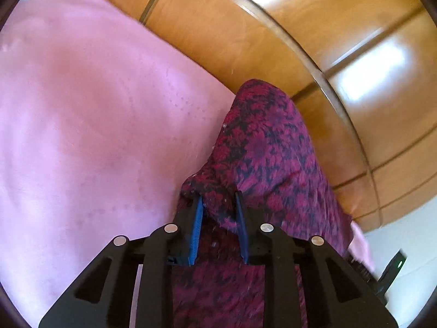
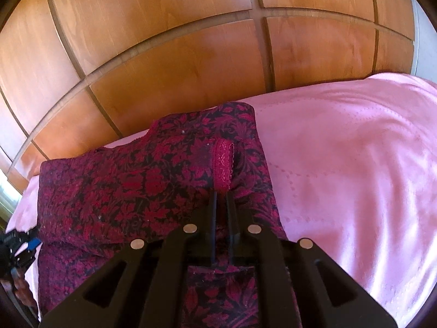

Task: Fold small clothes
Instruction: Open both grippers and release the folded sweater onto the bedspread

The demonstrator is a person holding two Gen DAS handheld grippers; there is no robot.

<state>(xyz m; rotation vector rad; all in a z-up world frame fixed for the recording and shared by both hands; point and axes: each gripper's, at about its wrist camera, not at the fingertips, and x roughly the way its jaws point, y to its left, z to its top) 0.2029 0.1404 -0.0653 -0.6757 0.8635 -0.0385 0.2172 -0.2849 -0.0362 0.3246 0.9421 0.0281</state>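
A dark red and black floral garment [image 1: 267, 147] lies on a pink bed cover [image 1: 90, 114]. In the left wrist view my left gripper [image 1: 218, 195] has its blue pads partly apart around a bunched edge of the garment. In the right wrist view the garment [image 2: 131, 180] is spread flat with a folded-over layer. My right gripper [image 2: 221, 192] is shut on a red lace trim [image 2: 223, 161] of the garment. The left gripper [image 2: 27, 243] shows at the far left edge of that view, at the garment's left edge.
A wooden panelled headboard or wardrobe [image 2: 169, 63] stands right behind the bed edge. The pink cover [image 2: 355, 164] stretches to the right of the garment. A dark device with a green light [image 1: 393, 270] sits at the lower right of the left view.
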